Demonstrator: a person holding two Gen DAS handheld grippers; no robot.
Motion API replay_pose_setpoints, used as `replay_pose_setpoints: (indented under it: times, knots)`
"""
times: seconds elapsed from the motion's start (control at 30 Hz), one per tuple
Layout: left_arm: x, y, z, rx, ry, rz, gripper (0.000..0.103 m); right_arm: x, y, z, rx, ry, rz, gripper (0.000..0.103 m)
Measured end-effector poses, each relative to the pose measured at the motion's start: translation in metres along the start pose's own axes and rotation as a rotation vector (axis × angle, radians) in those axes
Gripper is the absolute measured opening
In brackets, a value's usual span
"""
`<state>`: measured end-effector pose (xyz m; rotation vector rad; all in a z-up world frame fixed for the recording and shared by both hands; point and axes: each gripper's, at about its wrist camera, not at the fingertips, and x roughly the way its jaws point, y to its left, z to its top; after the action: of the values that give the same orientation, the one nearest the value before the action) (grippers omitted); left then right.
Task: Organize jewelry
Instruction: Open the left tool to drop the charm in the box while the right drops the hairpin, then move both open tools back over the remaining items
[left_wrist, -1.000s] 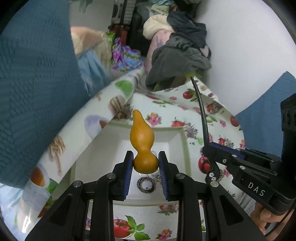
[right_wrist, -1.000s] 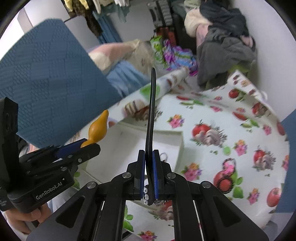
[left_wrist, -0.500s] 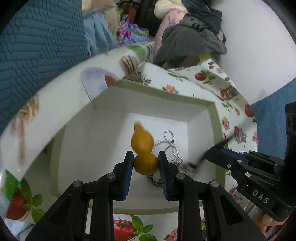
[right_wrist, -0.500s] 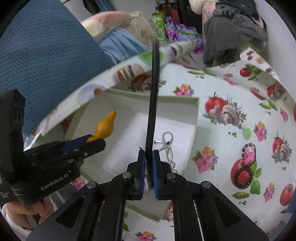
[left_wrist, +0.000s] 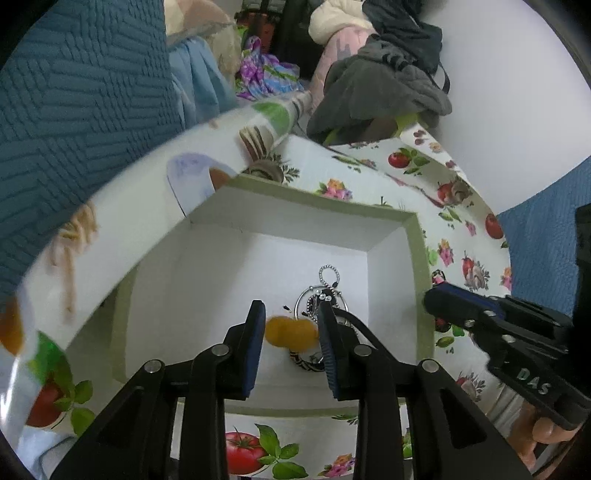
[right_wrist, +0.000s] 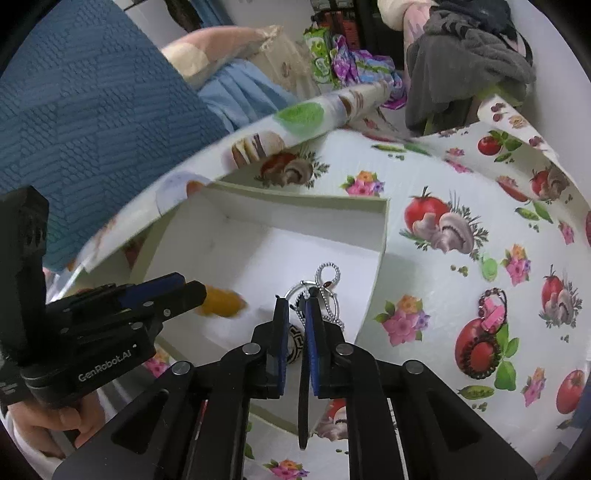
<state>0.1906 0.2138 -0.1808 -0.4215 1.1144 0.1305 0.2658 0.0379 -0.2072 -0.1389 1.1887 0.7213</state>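
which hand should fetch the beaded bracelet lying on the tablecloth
Right: the bracelet lies right of the box, on the right gripper's side; its jaws are opening around the black strip.

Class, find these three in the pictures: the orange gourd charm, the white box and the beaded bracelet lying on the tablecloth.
orange gourd charm (left_wrist: 291, 333), left wrist view, on its blurred body.
white box (right_wrist: 306, 212), right wrist view, on its far inner wall.
beaded bracelet (right_wrist: 480, 347), right wrist view, on its bead ring's centre area.

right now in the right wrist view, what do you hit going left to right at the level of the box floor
left claw → orange gourd charm → silver ring and ball chain → box's right wall → beaded bracelet on the tablecloth
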Motion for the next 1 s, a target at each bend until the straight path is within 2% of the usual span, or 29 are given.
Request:
replay_pose_setpoints:
  times: [0.03,0.13,0.37,0.57,0.63,1.0]
  knots:
    - [-0.005,-0.002,0.000,0.001,-0.009,-0.001,0.043,-0.006,0.000,0.001,-0.002,-0.013,0.003,0.009]
    - [-0.022,-0.009,0.001,-0.001,-0.036,0.003,0.053,-0.029,0.002,0.001,-0.021,-0.059,-0.004,0.010]
    - [-0.076,-0.031,0.001,0.022,-0.132,-0.011,0.055,-0.098,0.003,-0.004,-0.043,-0.197,-0.013,0.017]
    - [-0.125,-0.057,-0.005,0.062,-0.222,-0.016,0.068,-0.159,-0.001,-0.018,-0.042,-0.317,-0.026,0.018]
    - [-0.141,-0.068,-0.010,0.080,-0.253,-0.018,0.081,-0.175,-0.001,-0.024,-0.043,-0.349,-0.033,0.018]
    - [-0.193,-0.129,-0.048,0.171,-0.349,-0.054,0.085,-0.249,-0.013,-0.079,-0.025,-0.484,-0.087,0.021]
